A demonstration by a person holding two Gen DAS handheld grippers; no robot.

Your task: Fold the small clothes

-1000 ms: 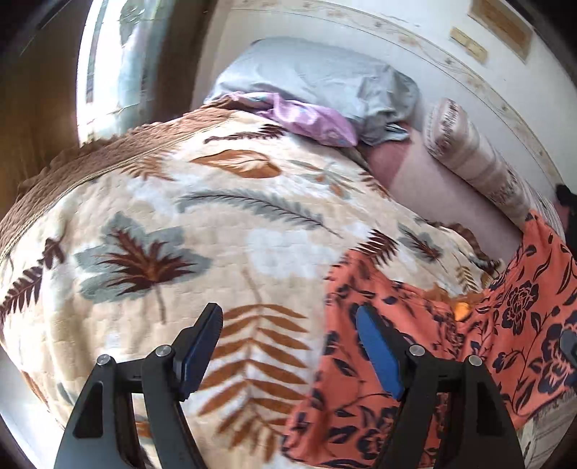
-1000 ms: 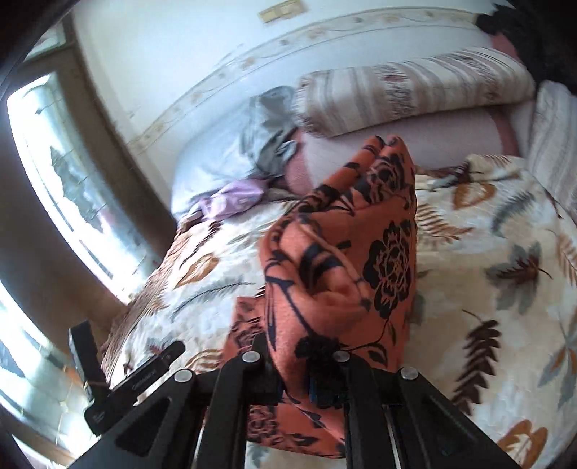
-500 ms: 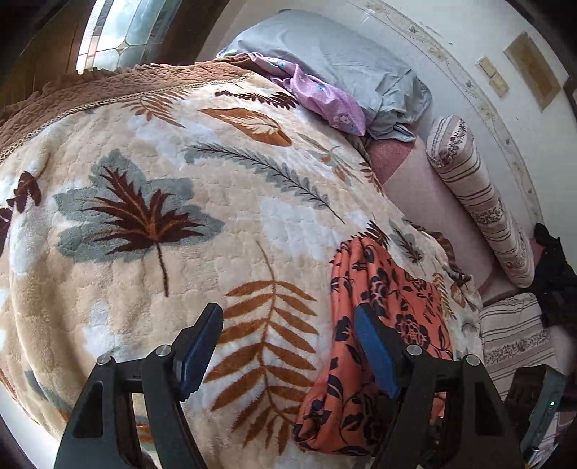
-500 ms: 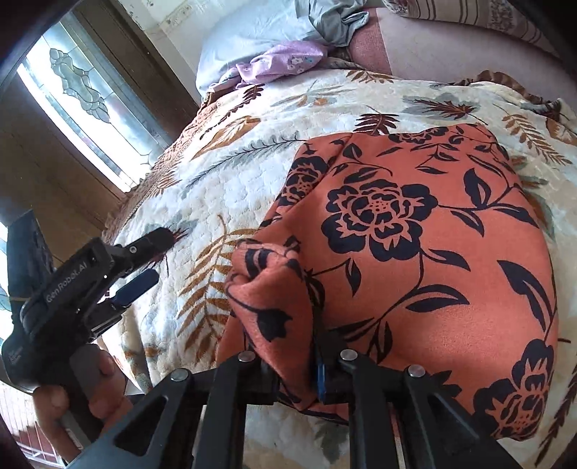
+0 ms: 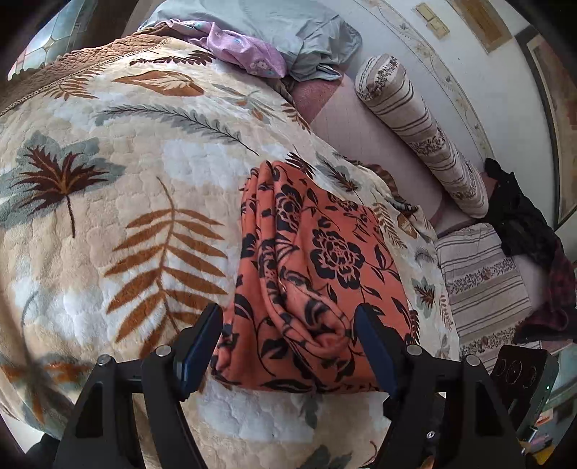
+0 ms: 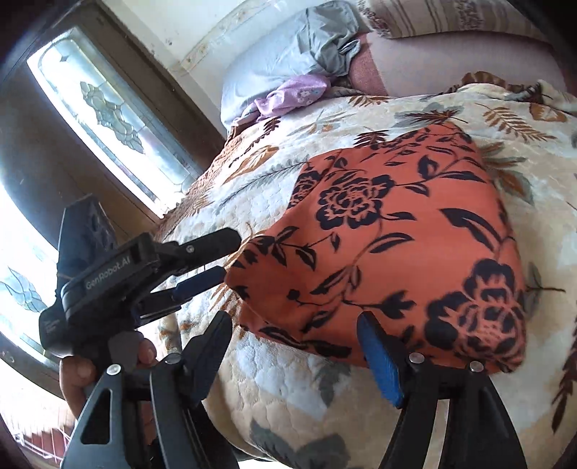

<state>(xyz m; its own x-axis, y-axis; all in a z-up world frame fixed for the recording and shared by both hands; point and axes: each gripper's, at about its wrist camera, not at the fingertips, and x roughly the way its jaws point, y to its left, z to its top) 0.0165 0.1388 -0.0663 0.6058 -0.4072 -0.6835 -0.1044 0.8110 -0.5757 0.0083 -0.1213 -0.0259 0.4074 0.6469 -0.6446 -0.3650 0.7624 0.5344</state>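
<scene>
An orange garment with black flowers (image 5: 317,274) lies folded in a thick rectangle on the leaf-print blanket (image 5: 108,202). It also shows in the right wrist view (image 6: 389,245). My left gripper (image 5: 288,339) is open, its blue-padded jaws astride the garment's near end without pinching it. In the right wrist view the left gripper (image 6: 216,256) sits at the garment's left corner. My right gripper (image 6: 294,346) is open and empty, just in front of the garment's near edge.
A grey pillow (image 5: 288,32) and a purple cloth (image 5: 245,54) lie at the head of the bed. A striped bolster (image 5: 422,126) and striped cushion (image 5: 483,281) lie to the right, with dark clothes (image 5: 523,216) beyond. A window (image 6: 108,119) is at left.
My right gripper has laid the garment down, let go and opened. My left gripper has moved right, so the garment's end now lies between its open jaws.
</scene>
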